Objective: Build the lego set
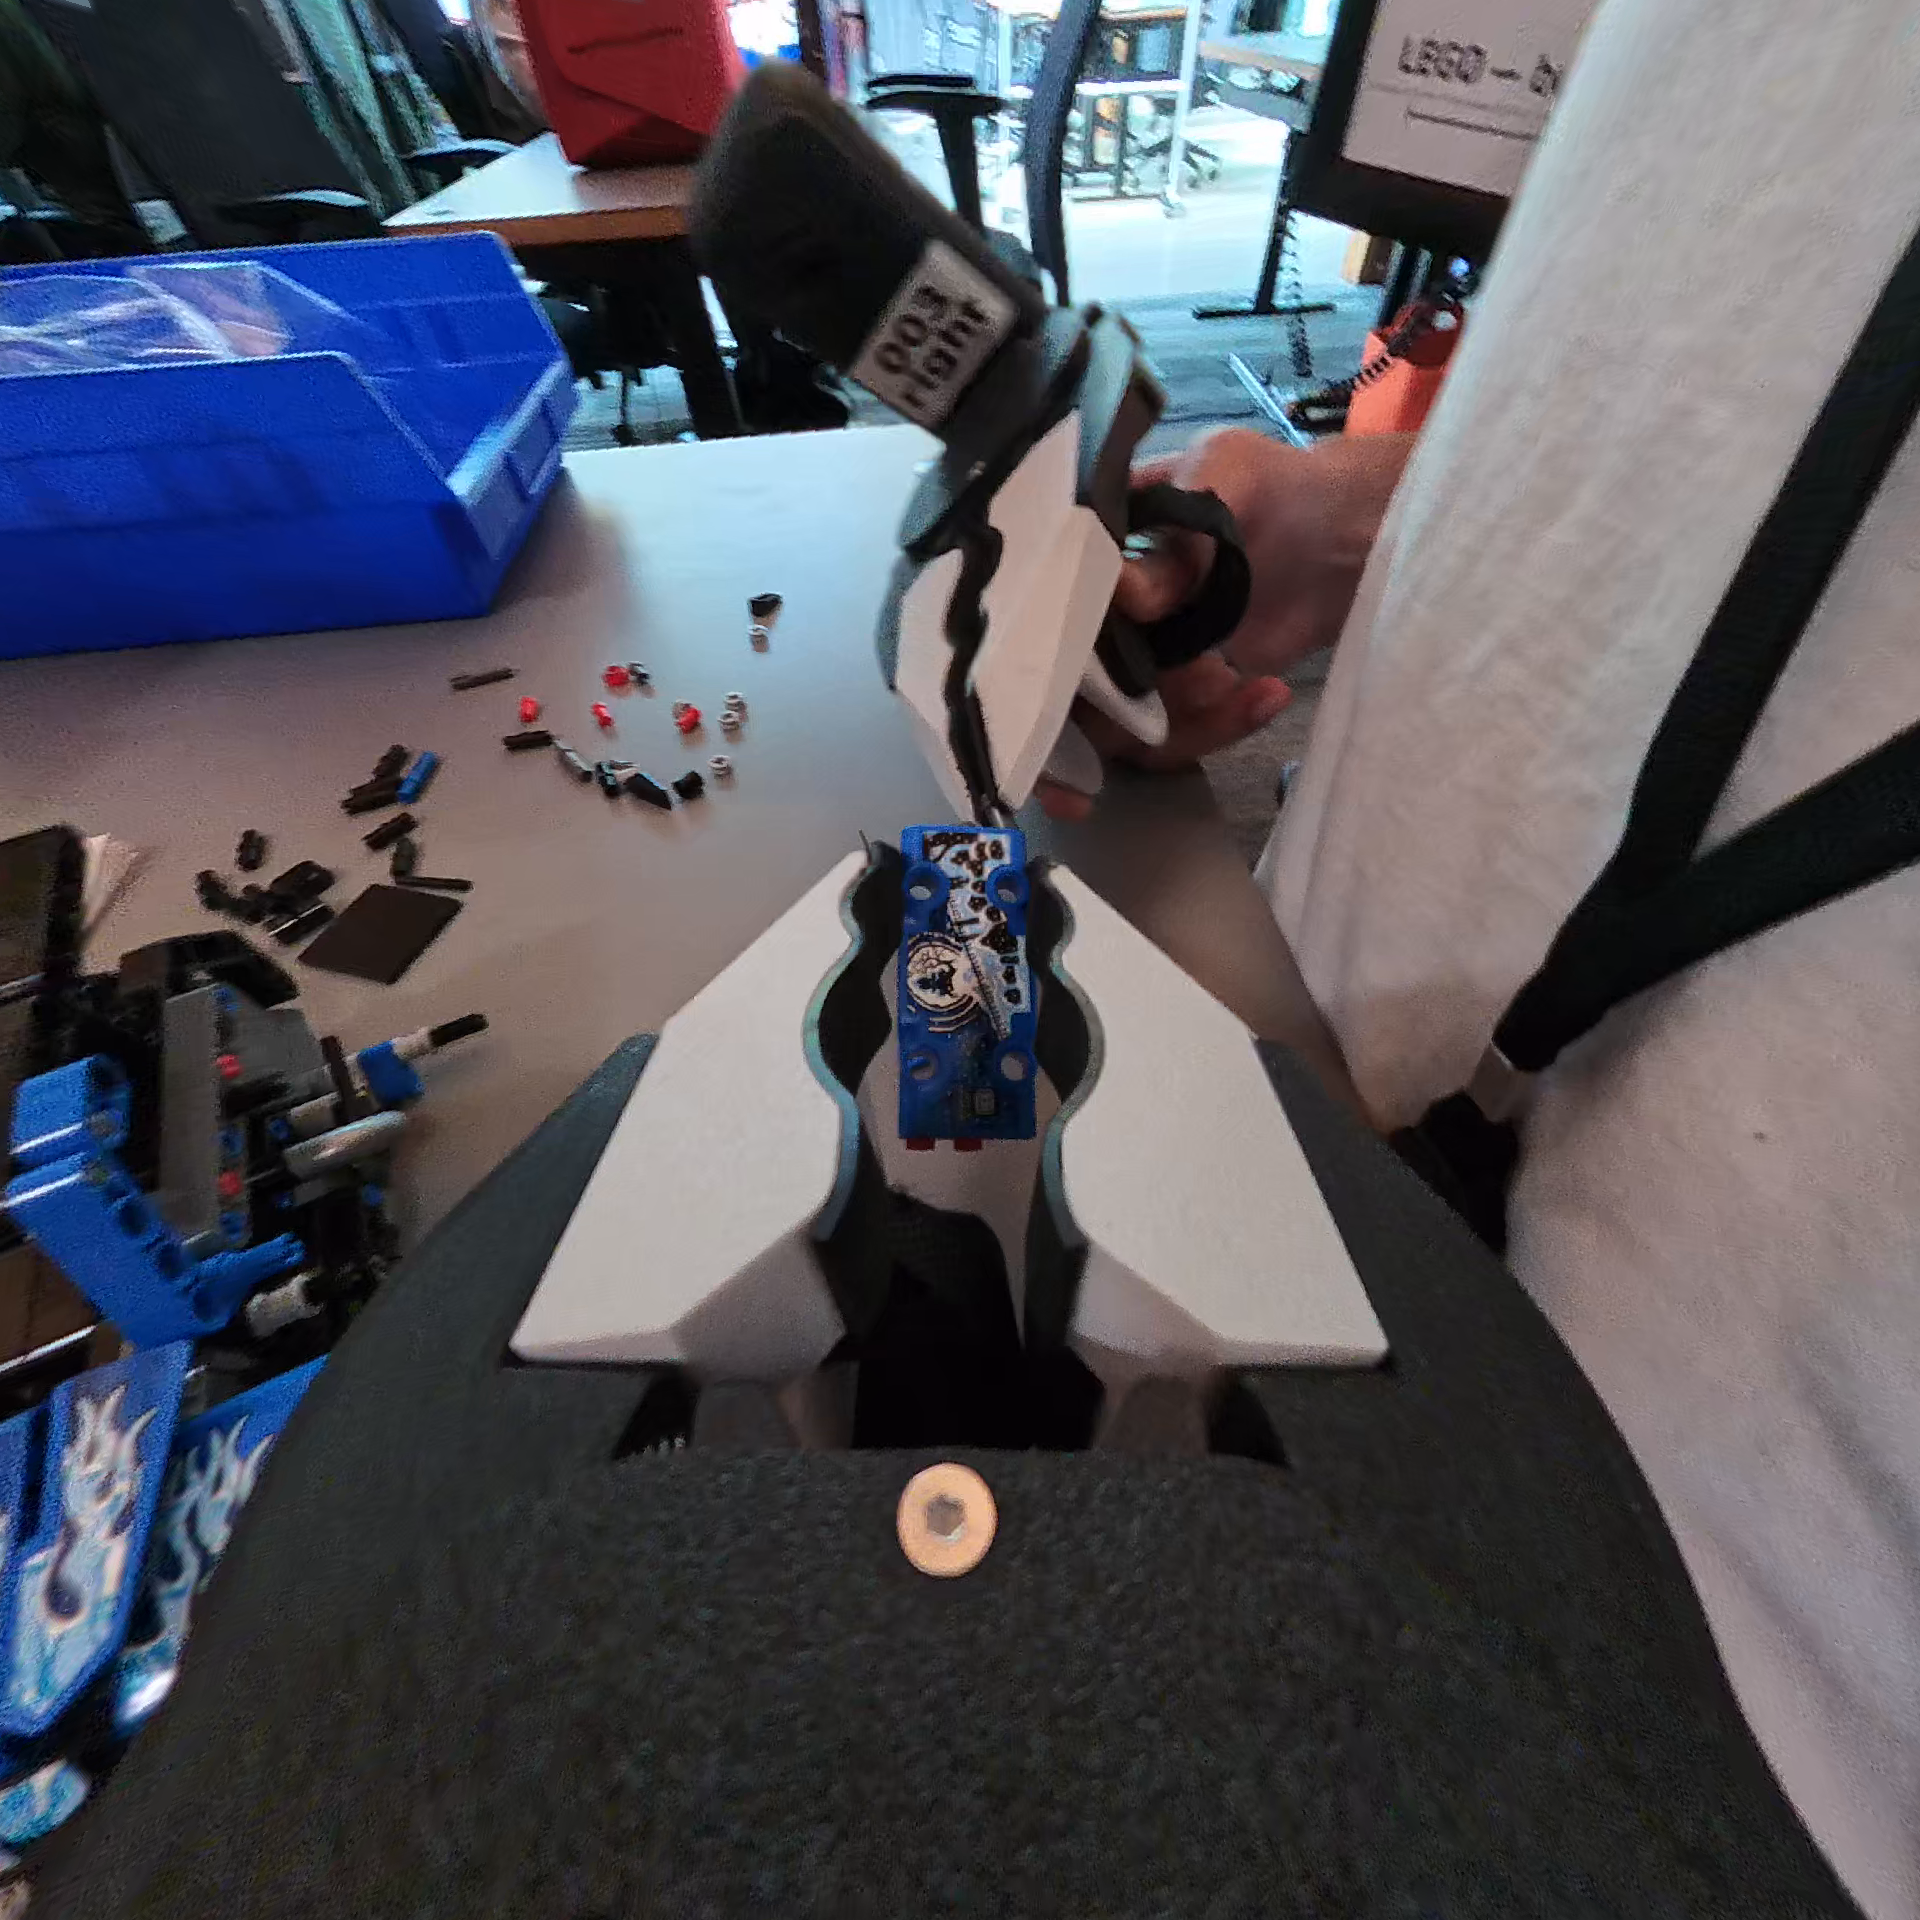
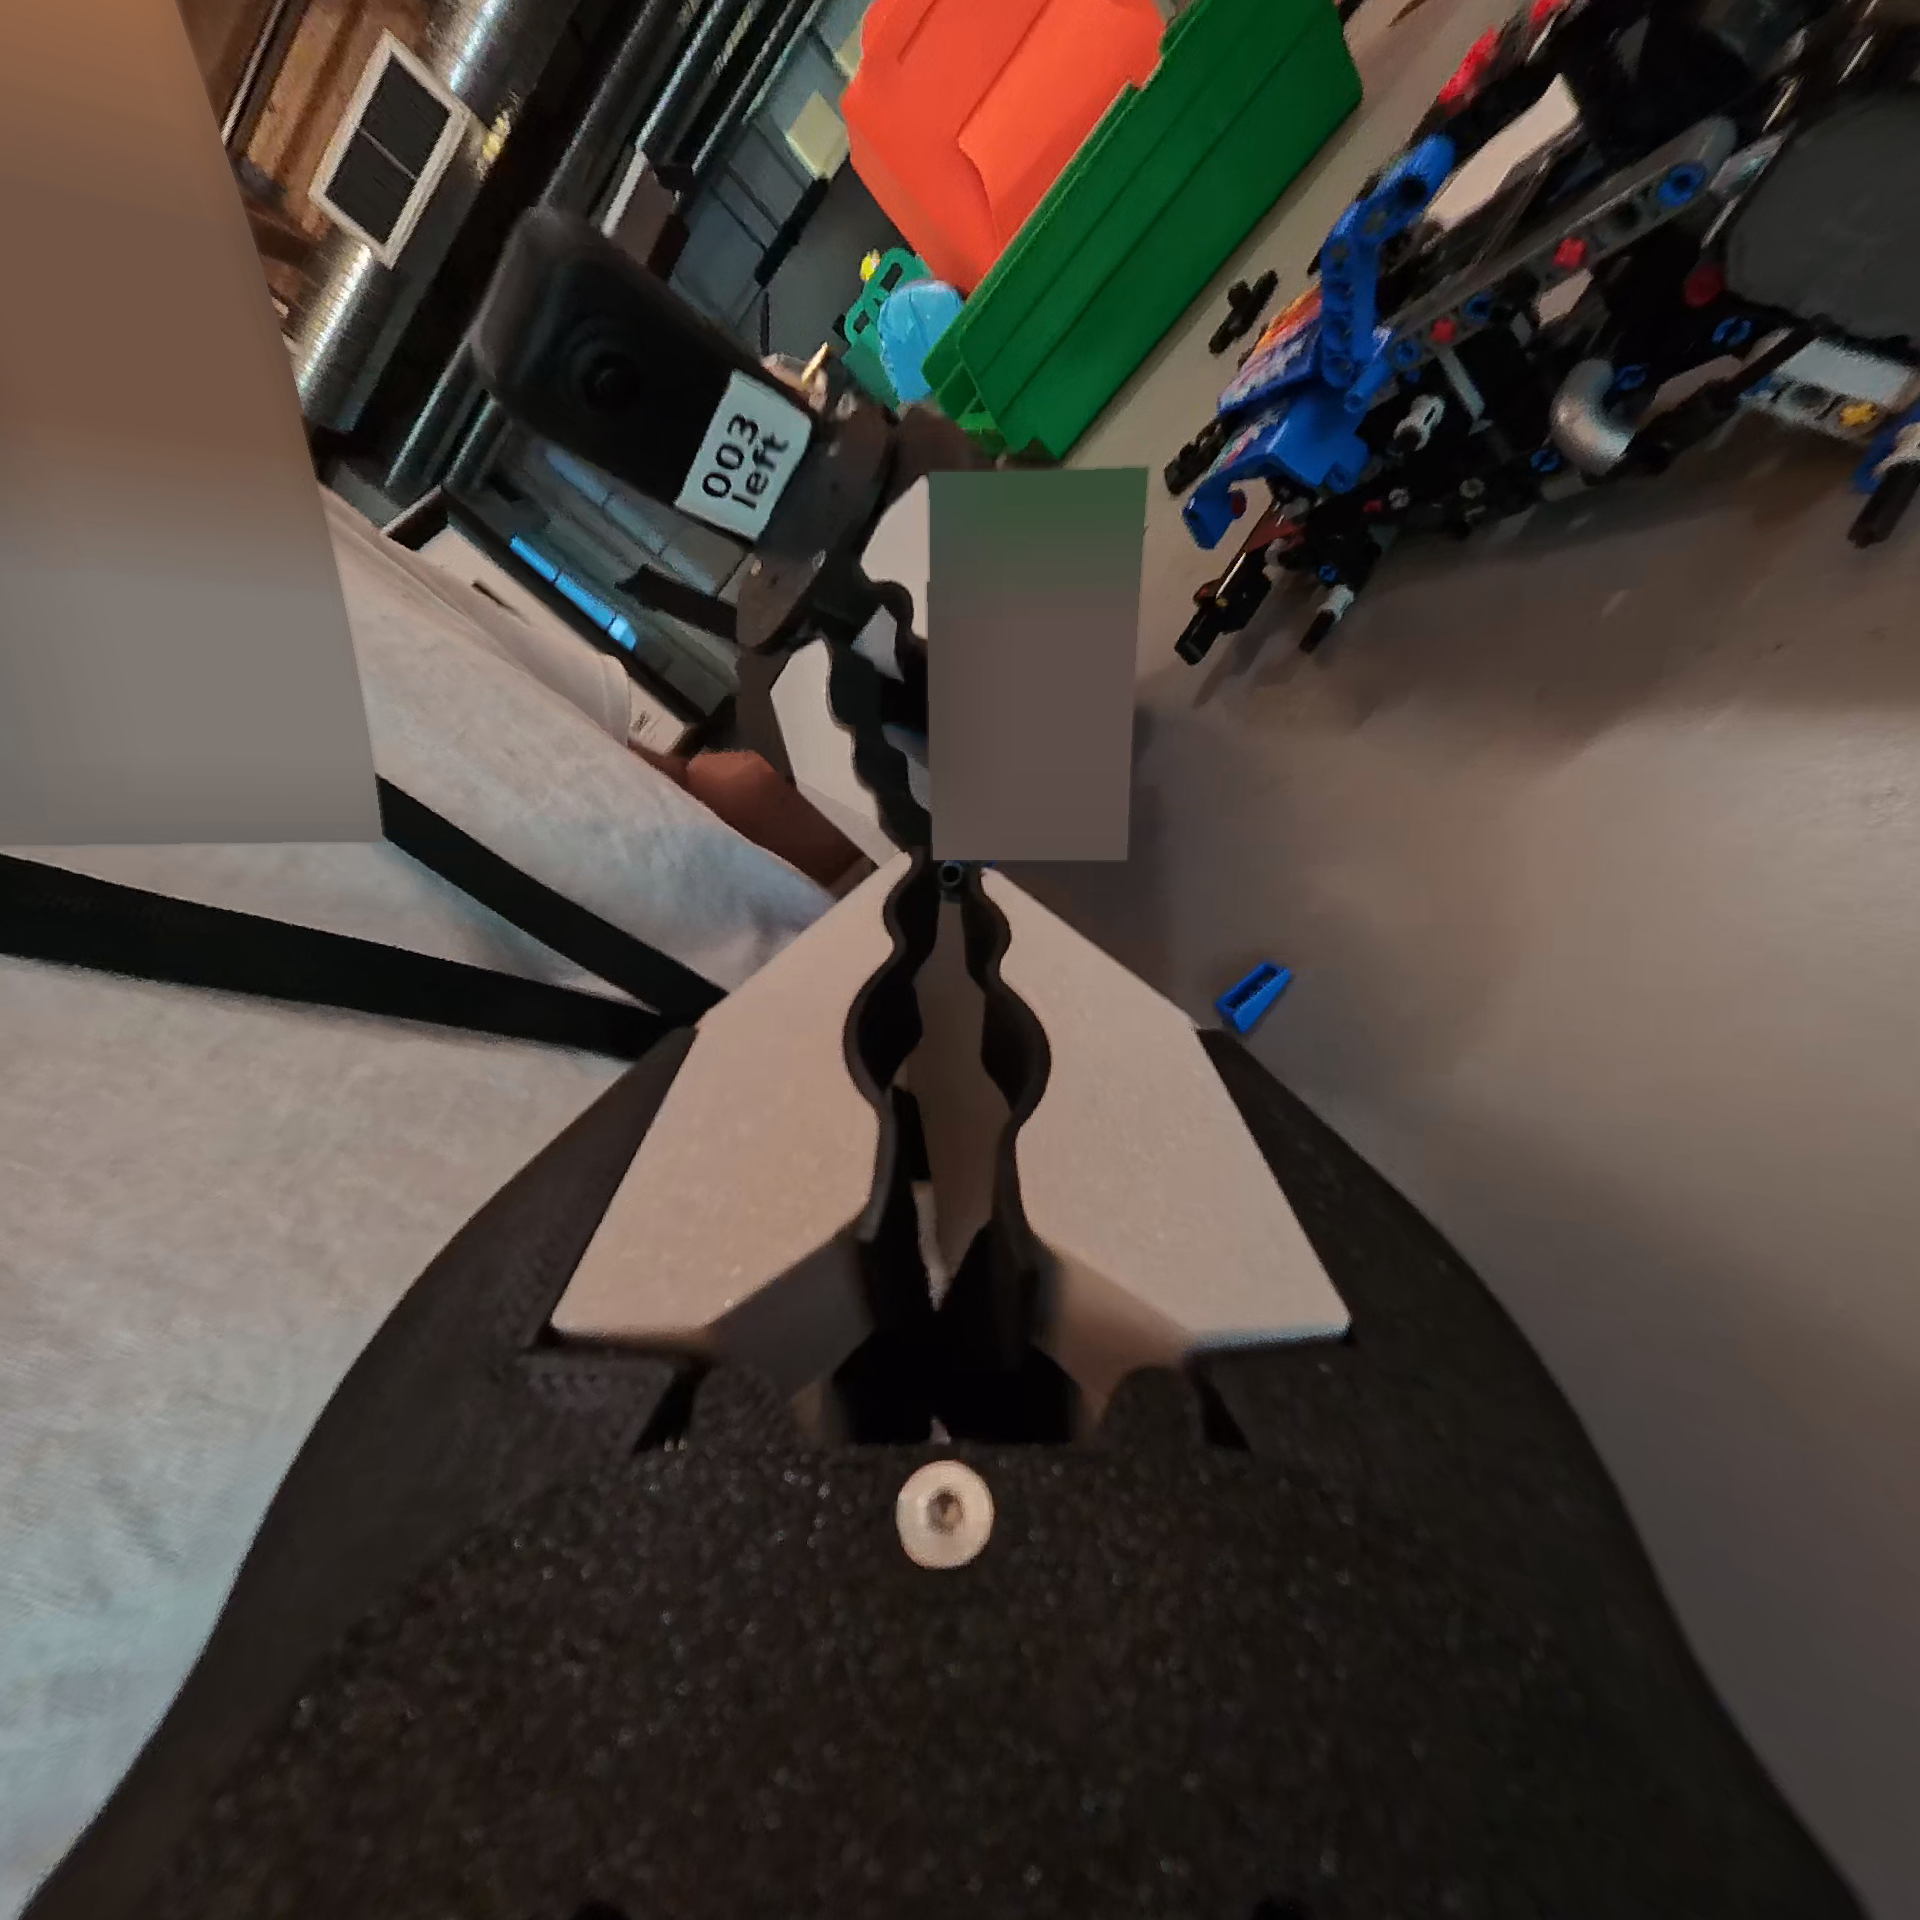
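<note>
My left gripper [image 1: 961, 864] is shut on a blue Lego panel [image 1: 966, 997] that bears a sticker, and holds it lengthwise between its fingers above the table. My right gripper [image 1: 992, 814] comes down from above, and its tips meet the panel's far end. In the right wrist view my right gripper [image 2: 951, 883] is shut on a small dark blue pin [image 2: 951, 876] at its very tips. The left gripper [image 2: 912, 831] faces it there, and a mosaic patch hides the panel.
The partly built blue and black model [image 1: 208, 1122] sits at the left and also shows in the right wrist view [image 2: 1538, 343]. Loose small parts [image 1: 623, 727], a black flat panel [image 1: 379, 932] and a blue bin [image 1: 260, 436] lie on the grey table [image 1: 665, 540]. A small blue slope piece [image 2: 1252, 995] and a green bin [image 2: 1132, 208] are nearby. A person's torso [image 1: 1662, 727] is close on the right. The grippers are tip to tip, or close to it.
</note>
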`<state>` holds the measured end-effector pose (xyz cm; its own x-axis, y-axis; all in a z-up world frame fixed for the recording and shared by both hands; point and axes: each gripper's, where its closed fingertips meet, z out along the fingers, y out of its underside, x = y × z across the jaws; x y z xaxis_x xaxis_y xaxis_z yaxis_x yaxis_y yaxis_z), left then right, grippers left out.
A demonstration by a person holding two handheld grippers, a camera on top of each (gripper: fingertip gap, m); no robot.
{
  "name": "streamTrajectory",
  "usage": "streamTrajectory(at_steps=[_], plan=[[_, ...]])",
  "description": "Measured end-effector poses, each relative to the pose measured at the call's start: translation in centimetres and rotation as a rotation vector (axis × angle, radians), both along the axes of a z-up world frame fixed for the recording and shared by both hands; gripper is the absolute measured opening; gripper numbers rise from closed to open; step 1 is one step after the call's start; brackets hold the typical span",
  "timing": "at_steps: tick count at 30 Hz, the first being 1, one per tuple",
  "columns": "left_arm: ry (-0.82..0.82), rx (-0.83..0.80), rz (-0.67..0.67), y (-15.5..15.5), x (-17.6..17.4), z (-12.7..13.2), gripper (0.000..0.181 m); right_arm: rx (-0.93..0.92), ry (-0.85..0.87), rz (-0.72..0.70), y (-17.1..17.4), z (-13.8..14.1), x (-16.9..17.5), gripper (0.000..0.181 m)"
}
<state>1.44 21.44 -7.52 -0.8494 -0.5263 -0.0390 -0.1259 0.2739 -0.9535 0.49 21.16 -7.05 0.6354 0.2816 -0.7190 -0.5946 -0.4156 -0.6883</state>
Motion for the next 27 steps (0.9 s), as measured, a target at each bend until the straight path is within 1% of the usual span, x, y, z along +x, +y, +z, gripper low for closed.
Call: streamTrajectory(at_steps=[6, 10, 12, 17, 25, 27], plan=[[0.004, -0.102, 0.180, 0.9, 2.3, 1.3, 0.022, 0.108, 0.037, -0.270, 0.9, 1.7, 2.6, 0.004], [0.014, -0.118, 0.218, 0.7, 2.8, 1.4, 0.023, 0.130, 0.028, -0.373, 0.9, 1.9, 3.5, 0.004], [-0.004, -0.092, 0.227, 0.7, 2.8, 1.2, 0.022, 0.121, 0.028, -0.377, 0.9, 1.8, 3.6, 0.004], [-0.043, -0.036, 0.224, 0.6, 2.7, 0.9, 0.023, 0.080, 0.037, -0.334, 0.6, 1.3, 3.4, 0.003], [-0.014, -0.057, 0.209, 0.6, 2.7, 0.8, 0.022, 0.064, 0.015, -0.314, 0.5, 1.0, 3.2, 0.003], [-0.009, -0.072, 0.202, 0.7, 2.7, 1.0, 0.022, 0.066, 0.041, -0.303, 0.6, 1.0, 3.1, 0.004]])
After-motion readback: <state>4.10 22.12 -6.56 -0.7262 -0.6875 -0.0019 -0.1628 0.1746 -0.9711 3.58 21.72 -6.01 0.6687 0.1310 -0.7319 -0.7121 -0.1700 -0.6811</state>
